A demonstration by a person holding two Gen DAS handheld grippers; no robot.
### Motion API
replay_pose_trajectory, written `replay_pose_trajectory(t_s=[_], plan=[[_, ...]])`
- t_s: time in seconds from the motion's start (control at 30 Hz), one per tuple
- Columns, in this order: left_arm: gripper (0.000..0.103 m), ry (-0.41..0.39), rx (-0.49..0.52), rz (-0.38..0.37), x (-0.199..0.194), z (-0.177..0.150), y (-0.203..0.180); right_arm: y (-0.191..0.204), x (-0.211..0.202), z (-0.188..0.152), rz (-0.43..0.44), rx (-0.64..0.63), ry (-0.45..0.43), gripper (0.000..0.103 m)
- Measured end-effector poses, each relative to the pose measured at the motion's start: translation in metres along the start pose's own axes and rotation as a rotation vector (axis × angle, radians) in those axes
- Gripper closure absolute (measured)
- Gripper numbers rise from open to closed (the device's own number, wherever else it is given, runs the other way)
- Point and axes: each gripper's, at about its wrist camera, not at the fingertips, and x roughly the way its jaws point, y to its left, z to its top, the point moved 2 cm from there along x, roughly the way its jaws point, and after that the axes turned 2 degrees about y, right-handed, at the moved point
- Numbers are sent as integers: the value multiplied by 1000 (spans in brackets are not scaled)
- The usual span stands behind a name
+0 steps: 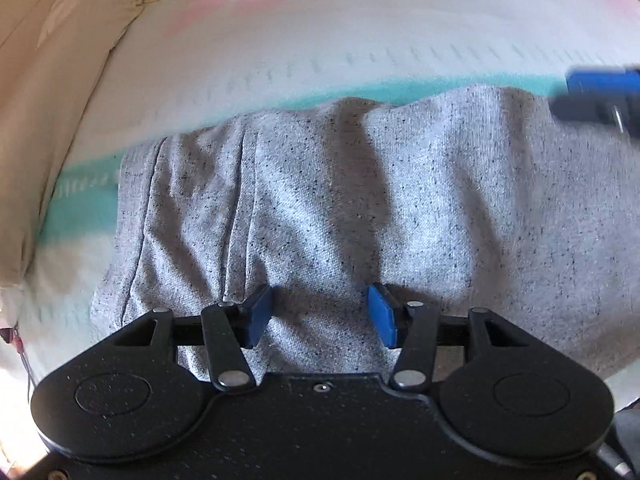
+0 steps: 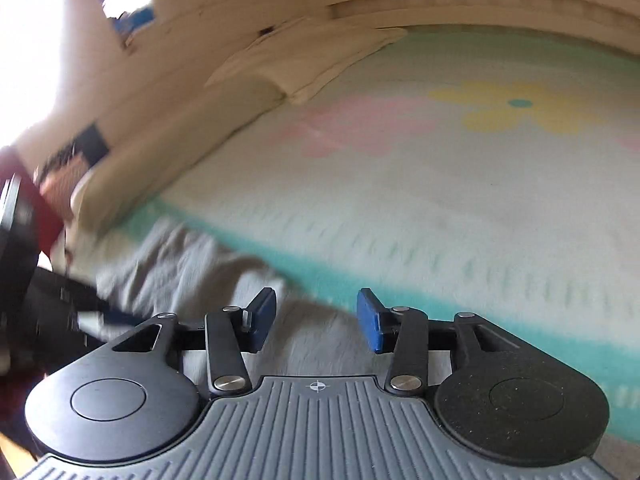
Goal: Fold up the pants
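Both hand-held grippers, left (image 1: 320, 312) and right (image 2: 316, 316), hang released over rumpled, speckled grey pants (image 1: 360, 208).

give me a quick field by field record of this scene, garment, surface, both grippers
garment: grey speckled pants, wrinkled, lying flat on the bed
surface: bedspread with teal band, pink and yellow flower shapes
left gripper: open, blue pads apart over the grey fabric, nothing pinched
right gripper: open, over the fabric's edge near the teal band, holding nothing
other: beige pillow at the bed's far side
image quality: right wrist view motion-blurred
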Motion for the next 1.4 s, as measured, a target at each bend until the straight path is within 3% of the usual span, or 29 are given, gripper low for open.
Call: replay_pose_trajectory(t_s=[0.23,0.3,0.33,0.37,0.63,0.73,0.87,0.93,1.0,1.17,1.3,1.4], plan=[[45,33,-91,-76,0,12,18,12,26,2,65,-101,88,60],[45,32,-102,-92,-1,15,22,20,26,-4,57,-172,120,66],[46,24,-111,-101,-4,15,26,28,25,-9,43,-230,125,86],[46,12,-124,-110,-6,19,31,36,22,-15,19,-295,122,88],[46,-140,-303,-191,-27,63,61,107,-1,-83,-236,-813,37,90],[46,-165,-301,-216,-29,78,47,124,2,-114,-318,-1000,24,90],[45,-135,-254,-242,-23,84,26,128,2,-134,-352,-1114,14,90],[45,-93,-231,-235,-13,81,21,125,-2,-133,-335,-1109,13,90],[45,-56,-186,-153,-2,77,15,120,-12,-127,-280,-1048,18,89],[45,-66,-117,-102,3,68,2,101,-53,-84,-28,-799,18,89],[43,-21,-203,-164,6,60,16,71,-84,-43,48,-567,-43,88],[42,6,-270,-218,10,63,35,41,-90,-15,14,-353,-79,77]])
